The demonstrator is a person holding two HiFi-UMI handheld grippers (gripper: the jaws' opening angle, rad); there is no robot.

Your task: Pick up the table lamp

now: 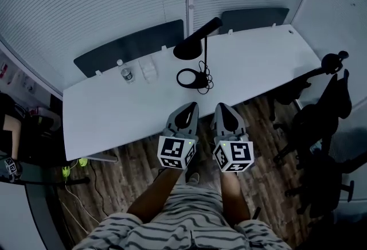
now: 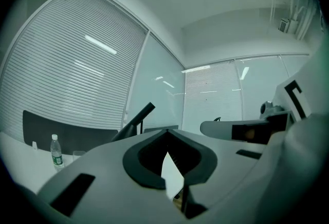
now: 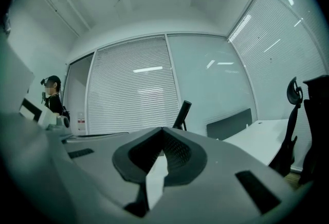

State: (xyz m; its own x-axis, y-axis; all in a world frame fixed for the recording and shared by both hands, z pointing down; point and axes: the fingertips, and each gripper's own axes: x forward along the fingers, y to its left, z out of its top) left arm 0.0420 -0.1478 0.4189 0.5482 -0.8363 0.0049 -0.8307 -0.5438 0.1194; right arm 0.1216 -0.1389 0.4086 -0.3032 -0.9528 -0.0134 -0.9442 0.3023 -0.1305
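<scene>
A black table lamp point(image 1: 189, 48) stands mid-table on the white table point(image 1: 114, 117), with a ring-shaped base, a thin stem, a slanted head and its cord bunched beside the base. My left gripper point(image 1: 191, 108) and right gripper point(image 1: 221, 108) hover side by side at the table's near edge, both pointing at the lamp and a short way from it. Both are shut and hold nothing. In the left gripper view the lamp point(image 2: 138, 120) rises just left of the closed tip of the left gripper point(image 2: 165, 133). In the right gripper view the lamp point(image 3: 182, 113) shows just above the right gripper point(image 3: 162, 130).
A water bottle point(image 1: 126, 74) and a clear cup point(image 1: 148, 71) stand left of the lamp. Dark chair backs point(image 1: 132, 45) line the table's far side. Black office chairs point(image 1: 321, 128) crowd the right. Cables point(image 1: 74, 168) lie on the floor at left. A person point(image 3: 51, 97) stands far left.
</scene>
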